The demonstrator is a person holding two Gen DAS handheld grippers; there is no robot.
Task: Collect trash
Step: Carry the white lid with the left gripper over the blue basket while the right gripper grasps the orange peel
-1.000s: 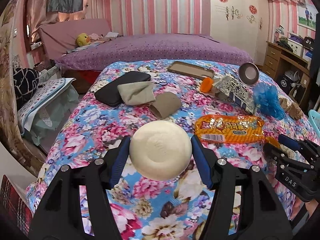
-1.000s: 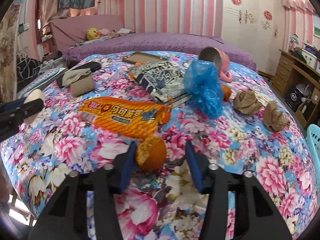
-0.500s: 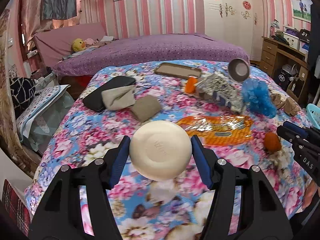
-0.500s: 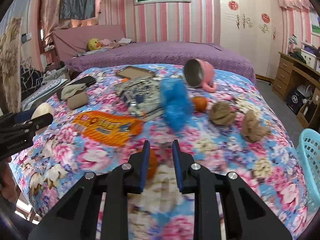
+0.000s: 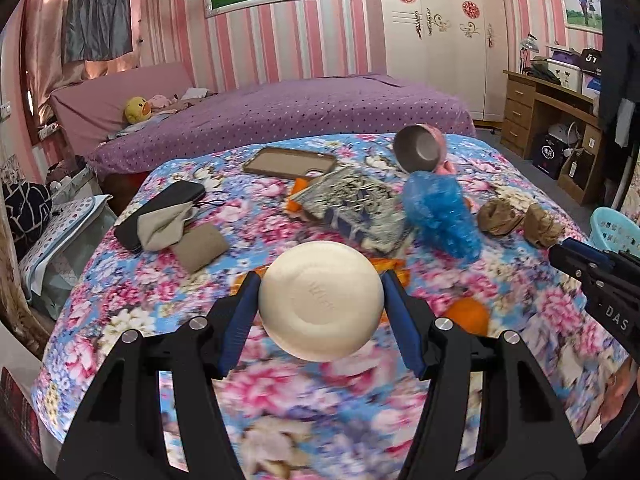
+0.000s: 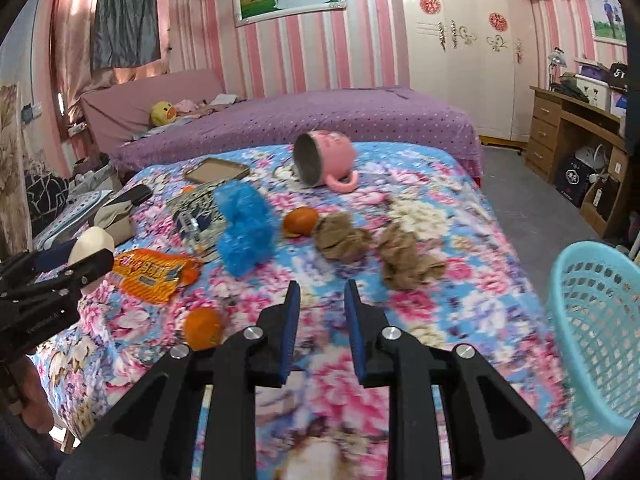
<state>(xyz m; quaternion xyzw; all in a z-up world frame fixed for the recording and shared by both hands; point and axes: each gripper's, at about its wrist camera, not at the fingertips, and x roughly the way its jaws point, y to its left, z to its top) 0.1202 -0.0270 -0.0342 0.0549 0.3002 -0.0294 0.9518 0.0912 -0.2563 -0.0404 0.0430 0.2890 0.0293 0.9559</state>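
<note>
Soap clamped on the left, nothing gripped on the right

Soap, a round cream-coloured bar, is pinched between the blue pads of the left gripper and is held up over the flowered bedspread. From the right wrist view the same bar can be spotted at the far left, stuck in that gripper.

The right gripper is seen with only a narrow gap between its pads, and nothing is held in it. An orange is found lying on the bedspread just left of its fingers, not touched. A second orange is parked further back, right up against a crumpled brown paper wad, and another brown wad is dropped a bit to the right of that.

An orange snack wrapper is spread flat on the left side, with a scrunched blue plastic bag near it. The bag is partly laid over a patterned book. A pink mug is tipped on its side behind all that, mouth facing the camera. A turquoise basket is seen off the right edge of the bed, lower than the bedspread.

Bit of motion blur on the near part of the bedspread in both views, so detail there can't be made out.
</note>
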